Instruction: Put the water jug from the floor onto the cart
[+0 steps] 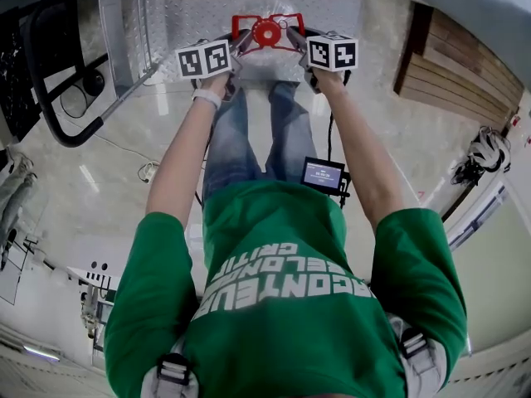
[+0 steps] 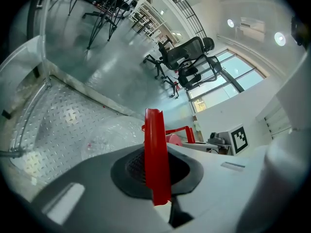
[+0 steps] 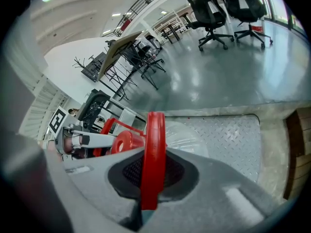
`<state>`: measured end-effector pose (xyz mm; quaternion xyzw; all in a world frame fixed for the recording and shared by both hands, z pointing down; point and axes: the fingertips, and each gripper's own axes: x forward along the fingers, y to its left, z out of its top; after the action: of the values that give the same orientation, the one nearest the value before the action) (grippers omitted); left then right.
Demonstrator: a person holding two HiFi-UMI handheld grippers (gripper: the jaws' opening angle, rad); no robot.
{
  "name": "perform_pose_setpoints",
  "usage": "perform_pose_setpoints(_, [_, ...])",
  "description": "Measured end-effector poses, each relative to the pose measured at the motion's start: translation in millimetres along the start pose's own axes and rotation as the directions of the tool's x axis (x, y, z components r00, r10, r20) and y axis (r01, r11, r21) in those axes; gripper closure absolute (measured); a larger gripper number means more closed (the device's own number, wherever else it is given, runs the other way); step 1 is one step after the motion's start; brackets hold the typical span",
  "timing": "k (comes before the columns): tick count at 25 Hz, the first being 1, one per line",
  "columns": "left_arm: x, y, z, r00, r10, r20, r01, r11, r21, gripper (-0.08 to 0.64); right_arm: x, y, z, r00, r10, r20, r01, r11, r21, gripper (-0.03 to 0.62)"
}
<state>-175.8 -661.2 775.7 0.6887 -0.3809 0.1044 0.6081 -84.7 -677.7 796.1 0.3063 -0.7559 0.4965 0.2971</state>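
Upper centre: water jug [image 1: 267, 33] over the cart [image 1: 191, 7] deck; wooden boards [image 1: 465, 69] at upper right. Both arms reach straight forward; left gripper [image 1: 240, 41] and right gripper [image 1: 293, 35] jaws each clamped on the jug's red handle [image 2: 156, 164].

The right tool [image 3: 151, 171] has its jaws clamped on the upright red handle [image 3: 155, 140] of the clear water jug [image 3: 184, 135]. The jug's red cap [image 3: 127, 141] sits just left, and the cart's diamond-plate deck [image 3: 233, 135] lies beyond.

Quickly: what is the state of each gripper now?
Left gripper: closed on the red handle of the water jug.
Right gripper: closed on the same red handle.
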Motion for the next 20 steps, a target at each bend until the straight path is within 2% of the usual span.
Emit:
perform_pose_setpoints(5, [6,5,-7,1.0,0.009,-0.002,-0.009,1.0,-0.001,0.523,5,-11,-13,1.0,-0.008,-0.027,0.008,1.0,-0.007,0.594])
perform_pose_setpoints(10, [4,11,2,1.0,-0.001,0.025,0.001,1.0,-0.005,0.523,10,-17,-17,0.999,-0.012,-0.046,0.012,1.0,-0.005,0.594])
perform_pose_setpoints(20, [-2,41,-11,0.995,0.104,0.001,-0.104,0.993,0.051,0.538,16,-9,-28,0.997,-0.039,-0.066,0.035,0.998,-0.057,0.588])
